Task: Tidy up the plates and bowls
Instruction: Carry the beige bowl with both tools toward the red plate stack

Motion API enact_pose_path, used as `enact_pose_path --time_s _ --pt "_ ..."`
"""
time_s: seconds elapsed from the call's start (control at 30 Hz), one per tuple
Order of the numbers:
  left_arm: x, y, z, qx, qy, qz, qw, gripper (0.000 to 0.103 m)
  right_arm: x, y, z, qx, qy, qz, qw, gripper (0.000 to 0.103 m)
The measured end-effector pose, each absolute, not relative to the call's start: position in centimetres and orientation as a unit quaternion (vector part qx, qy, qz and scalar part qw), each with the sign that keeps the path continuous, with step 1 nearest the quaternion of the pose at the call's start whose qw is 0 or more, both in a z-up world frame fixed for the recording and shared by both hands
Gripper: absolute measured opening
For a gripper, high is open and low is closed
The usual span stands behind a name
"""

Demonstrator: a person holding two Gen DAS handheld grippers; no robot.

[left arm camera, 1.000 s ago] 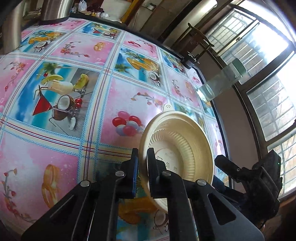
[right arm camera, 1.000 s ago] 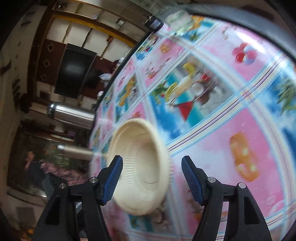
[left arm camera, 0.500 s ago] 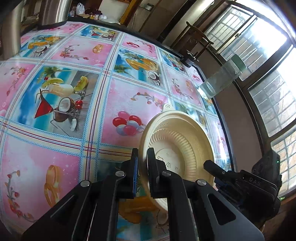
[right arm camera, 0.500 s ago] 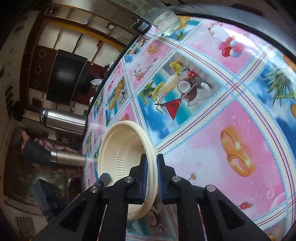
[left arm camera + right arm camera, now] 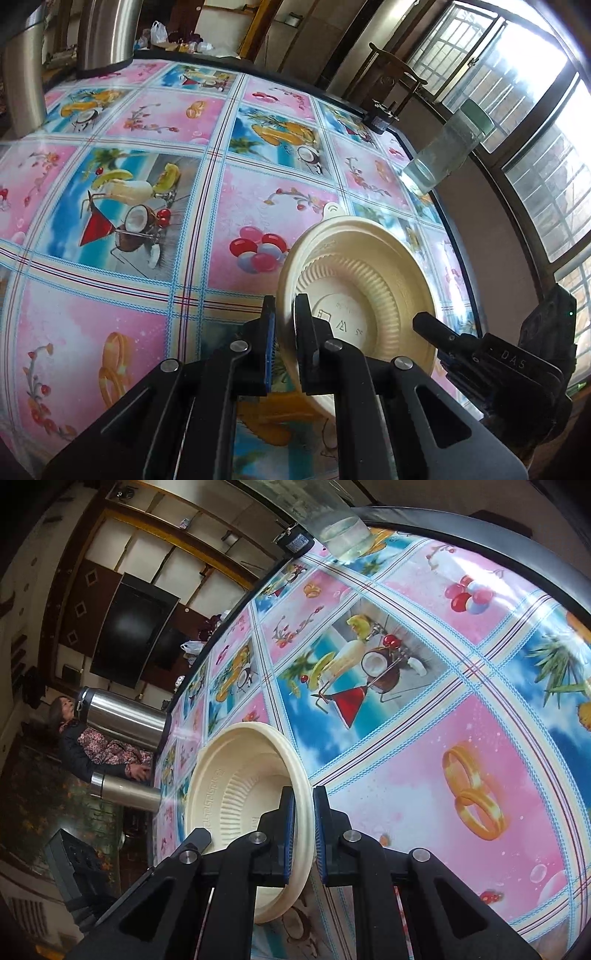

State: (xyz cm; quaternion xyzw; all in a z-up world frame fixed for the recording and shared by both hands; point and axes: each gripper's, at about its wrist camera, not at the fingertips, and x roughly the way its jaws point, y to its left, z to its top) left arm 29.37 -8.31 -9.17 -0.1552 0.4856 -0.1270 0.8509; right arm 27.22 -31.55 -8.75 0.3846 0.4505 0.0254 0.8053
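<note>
A cream bowl [image 5: 364, 291] is gripped on opposite rims by both claws: the left gripper [image 5: 285, 332] and the right gripper [image 5: 303, 834] are each closed onto its edge. The bowl is held at the near edge of the table [image 5: 110, 295], towards the window-side corner. A bottle [image 5: 443, 147] stands at that side's edge.

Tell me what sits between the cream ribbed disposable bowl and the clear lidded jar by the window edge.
Only bare patterned tablecloth lies between the cream ribbed disposable bowl and the clear lidded jar. The left wrist view shows this.
</note>
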Motion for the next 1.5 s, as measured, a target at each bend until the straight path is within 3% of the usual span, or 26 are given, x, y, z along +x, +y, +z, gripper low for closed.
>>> enact_pose_path --time_s 0.67,1.5 --pt "23.4 -5.6 -3.5 -0.076 0.367 -0.065 0.925 0.009 25.0 -26.8 -5.1 0.364 0.365 0.128 0.847 0.011" --pt "11.8 5.4 1.0 -0.059 0.309 0.006 0.949 0.009 17.9 -15.3 -3.5 0.414 0.307 0.269 0.814 0.014"
